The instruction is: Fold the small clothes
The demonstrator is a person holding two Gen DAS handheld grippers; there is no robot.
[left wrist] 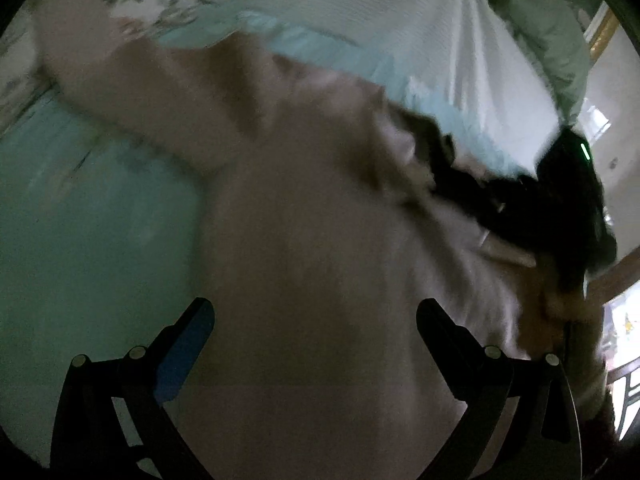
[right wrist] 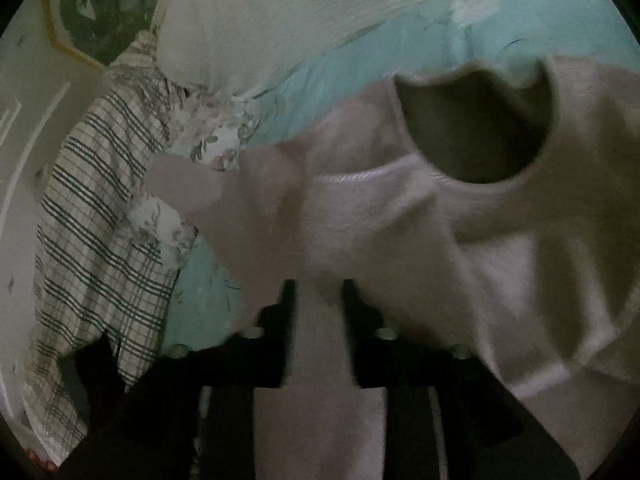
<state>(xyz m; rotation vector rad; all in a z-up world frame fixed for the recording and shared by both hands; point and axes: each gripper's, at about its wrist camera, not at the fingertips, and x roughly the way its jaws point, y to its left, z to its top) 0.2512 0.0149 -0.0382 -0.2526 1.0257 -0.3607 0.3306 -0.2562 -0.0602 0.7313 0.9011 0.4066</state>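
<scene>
A pale pink top (left wrist: 320, 208) of soft, slightly fuzzy knit lies spread over a bed covered by a light teal sheet (left wrist: 80, 240), and it fills most of both views. In the left wrist view its body runs from the bottom of the frame upward, with one long sleeve (left wrist: 132, 92) stretched out toward the upper left across the sheet; the picture is blurred, so finer detail of the fabric cannot be made out. The left gripper (left wrist: 316, 316) hangs just above the garment's body with its jaws spread wide apart, nothing between them. At the right edge of that view the dark right gripper (left wrist: 568, 192) shows at the garment's far side, with cloth bunched up around it. In the right wrist view the round neck opening (right wrist: 476, 128) with its ribbed edge gapes open, dark inside, and the shoulder area is rumpled into soft folds. The right gripper (right wrist: 320, 288) has its jaws drawn close on a strip of the pink fabric that runs between them. A white ribbed pillow (right wrist: 280, 20) lies beyond the neckline, and a green-striped plaid cloth (right wrist: 100, 220) sits at the left beside floral-print bedding (right wrist: 216, 140).
</scene>
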